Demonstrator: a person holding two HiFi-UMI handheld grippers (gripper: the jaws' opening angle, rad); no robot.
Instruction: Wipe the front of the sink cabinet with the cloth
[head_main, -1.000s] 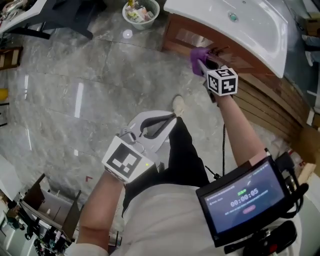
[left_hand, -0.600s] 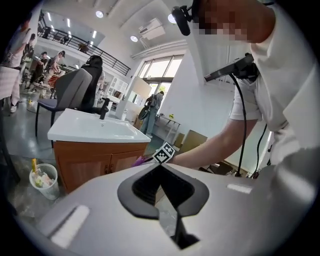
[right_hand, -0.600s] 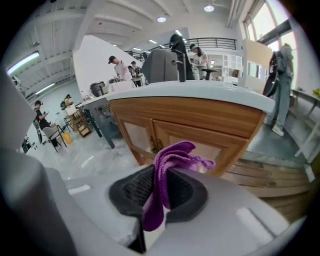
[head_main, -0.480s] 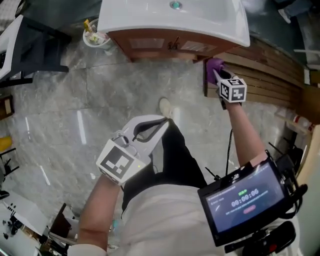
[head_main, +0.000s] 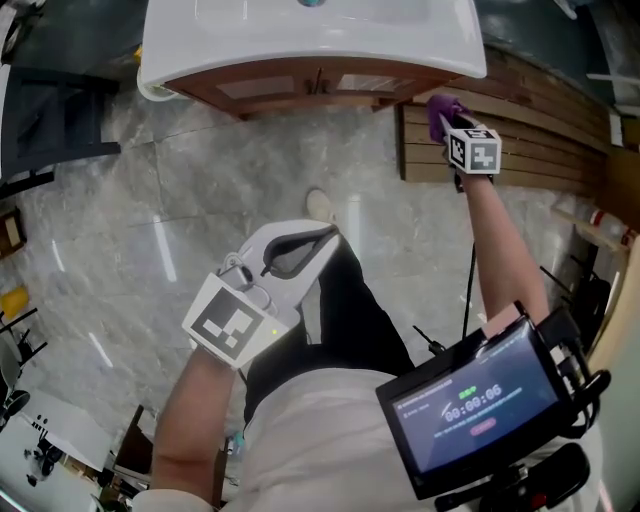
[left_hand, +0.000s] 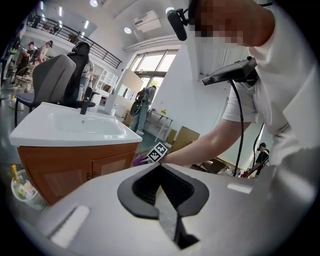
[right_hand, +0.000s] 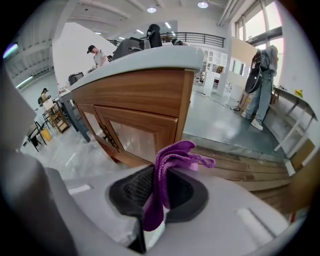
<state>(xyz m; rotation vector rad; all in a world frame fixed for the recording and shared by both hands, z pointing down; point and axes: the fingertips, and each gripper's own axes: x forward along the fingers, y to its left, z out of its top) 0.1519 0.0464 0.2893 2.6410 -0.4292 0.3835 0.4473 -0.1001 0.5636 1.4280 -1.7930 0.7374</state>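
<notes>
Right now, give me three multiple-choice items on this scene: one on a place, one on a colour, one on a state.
1. The cloth is nearest which part of the cabinet?
A. its left end
B. its middle
C. its right corner

2. The cloth's colour is:
A. purple
B. yellow
C. white

3. The left gripper's jaws are:
A. wide apart
B. shut on the cloth
C. shut, with nothing between them

Answers:
1 C: the head view shows it in the right gripper, just off that corner.
2 A: the head view and the right gripper view both show it purple.
3 C: the left gripper view shows them closed and empty.
</notes>
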